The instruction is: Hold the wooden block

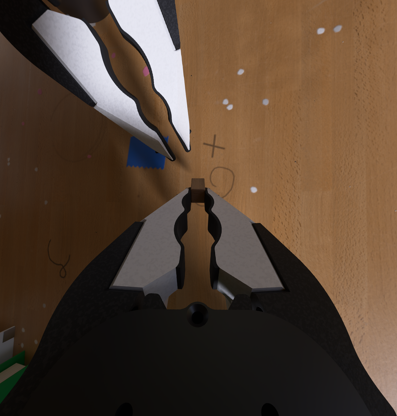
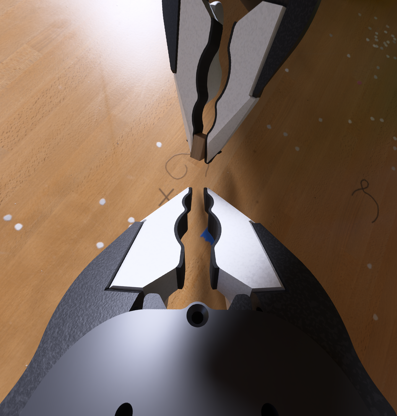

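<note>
A small brown wooden block (image 1: 197, 185) is pinched between the fingertips of my left gripper (image 1: 197, 192), which is shut on it just above the wooden table (image 1: 305, 202). In the right wrist view the block (image 2: 197, 147) shows upright in the left gripper (image 2: 199, 157) at the top centre. My right gripper (image 2: 197, 191) faces it from a short distance, its jaws a narrow gap apart with nothing between them. In the left wrist view the right gripper (image 1: 180, 154) comes in from the upper left, its tips just short of the block.
A blue scrap of tape (image 1: 145, 156) lies on the table under the right gripper and shows between its fingers (image 2: 207, 236). Pencil scribbles (image 1: 213, 146) and white paint specks (image 1: 253, 189) mark the table. A green book (image 1: 6, 371) lies at the lower left.
</note>
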`<state>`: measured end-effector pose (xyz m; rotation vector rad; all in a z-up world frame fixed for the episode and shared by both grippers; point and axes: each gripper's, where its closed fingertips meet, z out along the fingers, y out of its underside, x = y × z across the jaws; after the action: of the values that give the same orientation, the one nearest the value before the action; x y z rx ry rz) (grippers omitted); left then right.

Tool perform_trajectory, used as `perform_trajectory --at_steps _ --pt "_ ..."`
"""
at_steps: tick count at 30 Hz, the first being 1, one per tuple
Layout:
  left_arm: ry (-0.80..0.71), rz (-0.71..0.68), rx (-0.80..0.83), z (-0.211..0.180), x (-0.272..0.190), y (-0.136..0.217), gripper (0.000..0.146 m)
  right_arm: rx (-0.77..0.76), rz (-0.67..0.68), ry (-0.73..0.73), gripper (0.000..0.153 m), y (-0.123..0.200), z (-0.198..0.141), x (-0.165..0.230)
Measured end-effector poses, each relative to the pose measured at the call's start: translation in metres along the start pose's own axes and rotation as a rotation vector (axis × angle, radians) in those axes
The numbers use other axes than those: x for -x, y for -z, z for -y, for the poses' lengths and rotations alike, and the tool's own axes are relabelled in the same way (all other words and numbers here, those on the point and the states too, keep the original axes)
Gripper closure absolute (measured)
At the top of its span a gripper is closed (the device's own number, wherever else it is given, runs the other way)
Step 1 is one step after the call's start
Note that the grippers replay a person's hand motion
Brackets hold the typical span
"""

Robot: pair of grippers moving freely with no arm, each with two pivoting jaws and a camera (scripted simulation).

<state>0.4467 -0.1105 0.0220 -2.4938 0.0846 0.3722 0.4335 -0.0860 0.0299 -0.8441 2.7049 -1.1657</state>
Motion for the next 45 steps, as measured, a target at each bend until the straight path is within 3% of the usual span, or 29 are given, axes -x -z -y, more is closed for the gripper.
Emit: perform_trajectory --at_steps 20,36,45 --pt "0.018 0.011 0.006 0.000 0.004 -0.002 0.136 0.003 0.018 -0.009 0.152 0.002 -0.002 0.003" --pt "0.008 0.035 -0.012 0.000 0.003 -0.002 0.136 -0.008 0.013 -0.004 0.146 0.006 0.005 0.008" --pt "0.023 0.083 0.014 -0.006 0.005 0.008 0.136 0.149 -0.017 -0.003 0.140 -0.009 0.017 0.020"
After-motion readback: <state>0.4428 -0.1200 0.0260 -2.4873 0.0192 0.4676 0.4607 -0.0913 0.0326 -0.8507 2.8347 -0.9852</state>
